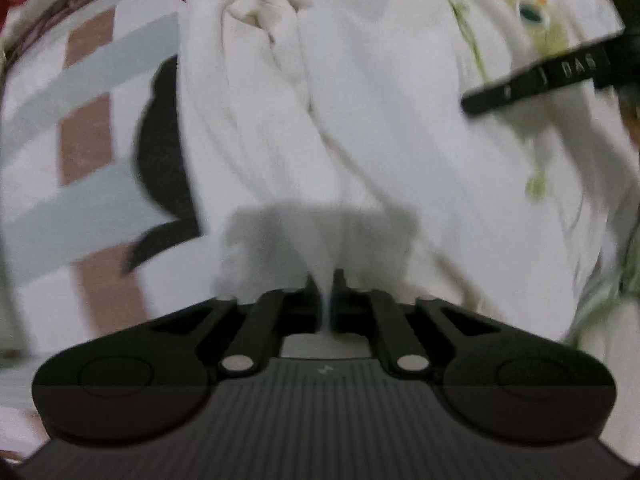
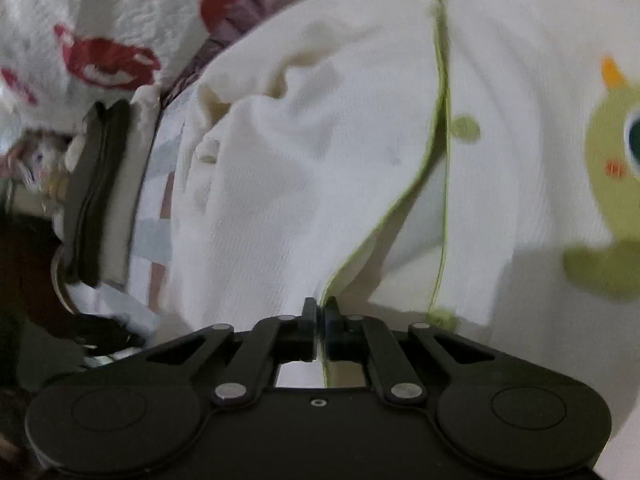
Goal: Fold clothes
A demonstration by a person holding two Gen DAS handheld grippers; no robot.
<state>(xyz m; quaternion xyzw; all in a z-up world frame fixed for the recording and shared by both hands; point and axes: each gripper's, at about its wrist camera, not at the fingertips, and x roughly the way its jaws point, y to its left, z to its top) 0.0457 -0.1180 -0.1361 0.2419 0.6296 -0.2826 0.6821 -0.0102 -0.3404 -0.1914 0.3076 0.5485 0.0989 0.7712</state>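
Left wrist view shows, nearest to the lens, the left gripper with its jaws pressed together on a thin fold of the cream-white knitted baby garment with green trim; the cloth rises in a small tent just ahead of the tips. Beyond them the garment spreads away from the gripper in long creases towards a bunched part at the far side. To the left of it lies the bed cover with grey and brown stripes, which carries everything. At the upper right the black finger of the right gripper comes in over the garment, beside the green embroidered animal.

In the right wrist view, the right gripper is also closed, pinching the green-trimmed front edge of the same garment. From the tips this edge runs away and to the right, past a green button. Farther left the striped cover shows, then a white fluffy blanket with red prints.

I judge that both grippers hold the garment, well apart from each other, so the coming fold depends on lifting both together across its long creases.
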